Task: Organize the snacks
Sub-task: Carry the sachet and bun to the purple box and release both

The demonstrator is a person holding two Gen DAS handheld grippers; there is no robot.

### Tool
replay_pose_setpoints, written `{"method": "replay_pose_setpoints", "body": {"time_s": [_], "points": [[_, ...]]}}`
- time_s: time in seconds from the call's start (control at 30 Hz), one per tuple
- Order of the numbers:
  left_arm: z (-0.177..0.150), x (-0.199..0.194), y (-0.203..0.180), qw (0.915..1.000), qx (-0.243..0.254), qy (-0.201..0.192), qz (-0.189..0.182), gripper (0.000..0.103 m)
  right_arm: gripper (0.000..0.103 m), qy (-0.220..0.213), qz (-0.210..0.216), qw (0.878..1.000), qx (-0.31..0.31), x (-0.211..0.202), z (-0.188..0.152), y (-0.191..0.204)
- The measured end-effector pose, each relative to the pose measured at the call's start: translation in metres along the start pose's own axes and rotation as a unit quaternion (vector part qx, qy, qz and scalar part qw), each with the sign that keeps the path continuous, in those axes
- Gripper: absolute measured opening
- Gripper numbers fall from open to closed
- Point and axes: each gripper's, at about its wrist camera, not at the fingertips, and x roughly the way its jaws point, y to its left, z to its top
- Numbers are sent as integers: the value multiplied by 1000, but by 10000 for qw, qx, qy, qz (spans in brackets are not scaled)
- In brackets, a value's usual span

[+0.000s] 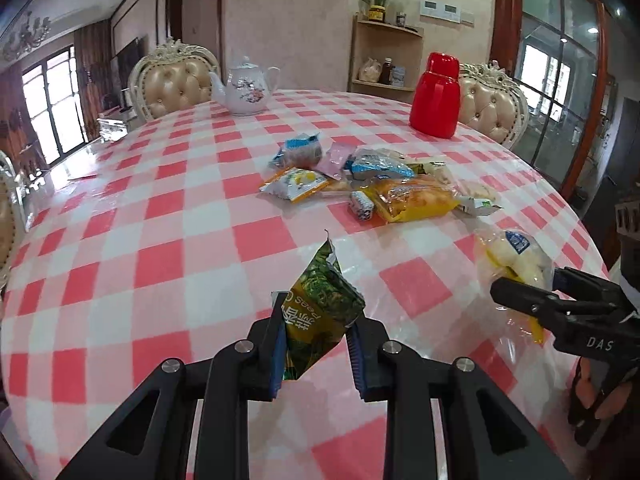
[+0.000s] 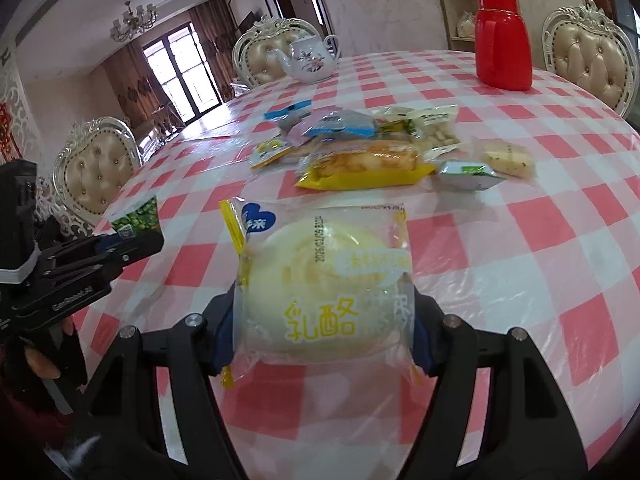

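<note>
Left tongs: the left gripper [image 1: 318, 334] is pinching a green pea packet [image 1: 322, 312], which stands tilted between the 2 blue-padded fingers [image 1: 277, 354], its torn top corner pointing away from them and held above the table [image 1: 160, 240].
Right tongs: the right gripper [image 2: 324, 330] is pressed onto a cream bun packet [image 2: 324, 280], a clear wrapper with a yellow strip down its left edge; the pads squeeze its near end from both sides.
Seen from the other side: in the left wrist view the right gripper [image 1: 528, 292] sits to the right of the left tongs with the bun packet [image 1: 516, 256] sticking forward from it; in the right wrist view the left gripper [image 2: 148, 240] sits to the left, the pea packet [image 2: 138, 218] rising from its tips.
Snack pile: ahead of both tongs, well apart from them, lie the remaining packets [image 1: 372, 180], several overlapping, the long yellow bread pack [image 2: 364, 166] nearest.
Beyond the pile: a white teapot [image 1: 246, 88] far left, a red flask [image 1: 434, 96] far right.
</note>
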Motion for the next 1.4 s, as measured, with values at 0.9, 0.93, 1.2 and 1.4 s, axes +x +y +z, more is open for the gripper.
{"method": "replay_pose_setpoints", "body": {"time_s": [0.9, 0.93, 1.2, 1.4], "points": [[-85, -120, 106, 9868, -995, -104, 1271, 28, 71, 434, 1286, 9793, -1504, 15, -31, 185], [-89, -124, 110, 9857, -1049, -105, 1311, 28, 71, 466, 1356, 9769, -1585, 17, -33, 195], [-133, -170, 161, 9683, -1636, -141, 1884, 28, 71, 696, 1902, 9522, -2287, 19, -55, 270], [-170, -205, 203, 9449, -2097, -116, 2510, 28, 71, 836, 2402, 9184, -3031, 15, -80, 340]]}}
